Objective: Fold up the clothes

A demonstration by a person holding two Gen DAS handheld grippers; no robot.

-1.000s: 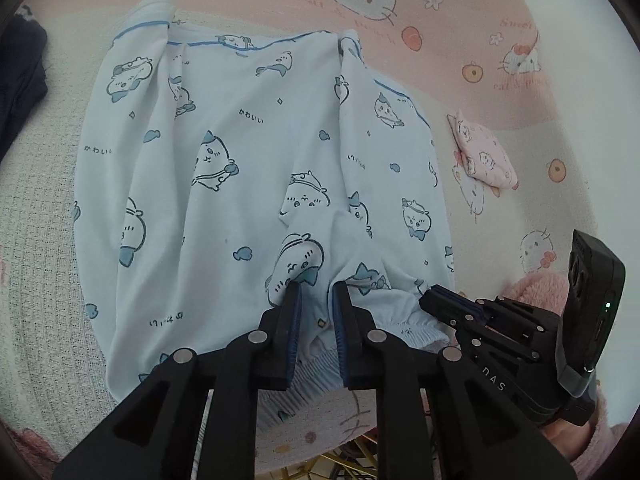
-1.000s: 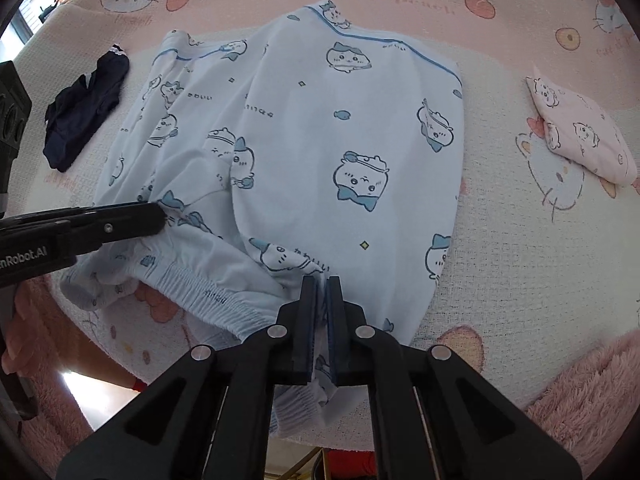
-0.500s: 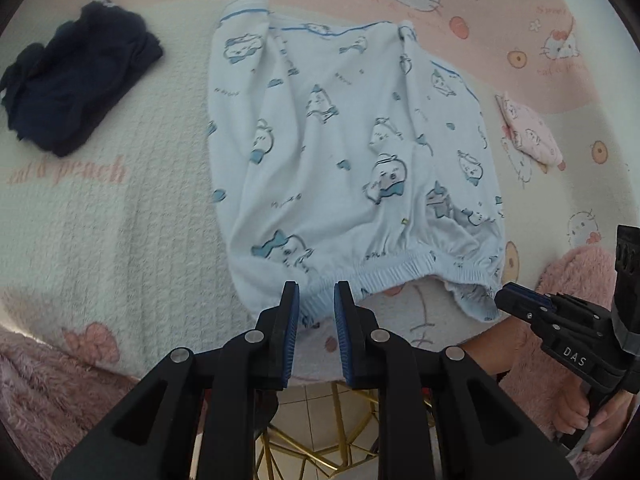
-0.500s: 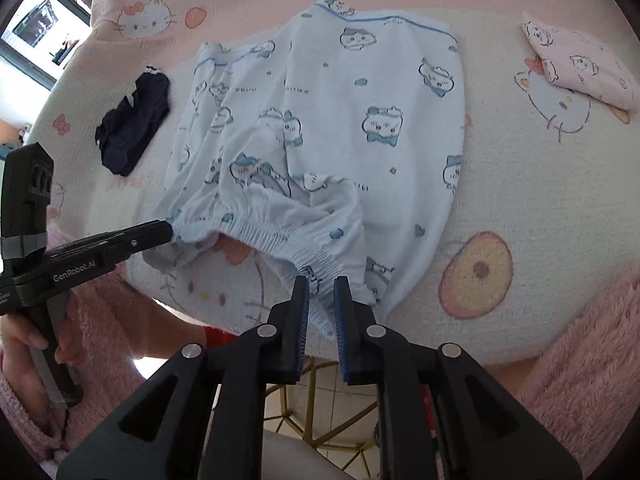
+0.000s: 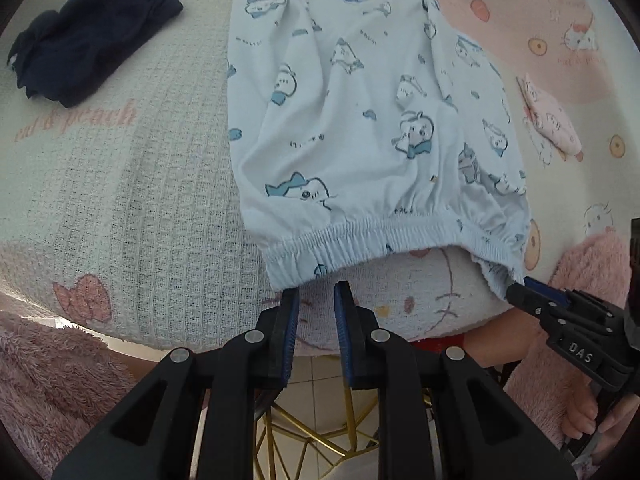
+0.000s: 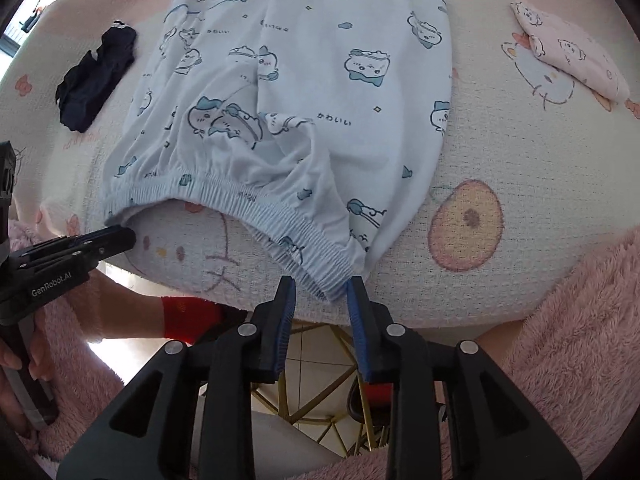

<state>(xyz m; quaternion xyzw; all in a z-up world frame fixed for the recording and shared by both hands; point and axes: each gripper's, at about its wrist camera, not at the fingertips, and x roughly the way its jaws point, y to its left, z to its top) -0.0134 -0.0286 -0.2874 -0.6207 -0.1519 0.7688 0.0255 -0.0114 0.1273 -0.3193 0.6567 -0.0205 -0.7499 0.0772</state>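
Observation:
Light blue pyjama shorts (image 5: 360,132) printed with cartoon cats lie flat on the cloth-covered table, the elastic waistband (image 5: 384,236) toward me. My left gripper (image 5: 316,296) stands open at the waistband's left corner, which ends just ahead of its tips; only the tablecloth shows in the gap. In the right wrist view the shorts (image 6: 320,80) spread away from my right gripper (image 6: 322,286), whose jaws are opening. The waistband's right corner (image 6: 332,280) still lies between its tips, no longer pressed. Each gripper also shows in the other's view: the right gripper (image 5: 516,288) and the left gripper (image 6: 120,236).
A dark navy garment (image 5: 88,60) lies crumpled at the far left of the table. A folded pink printed piece (image 6: 568,56) lies at the far right. The table's near edge (image 5: 200,340) is just under the grippers, with gold legs and tiled floor below. Fluffy pink sleeves flank both sides.
Both grippers drew back to the table's near edge, stretching the waistband flat. The right jaws, shut on the waistband before, have parted. The left tips now sit just off the fabric.

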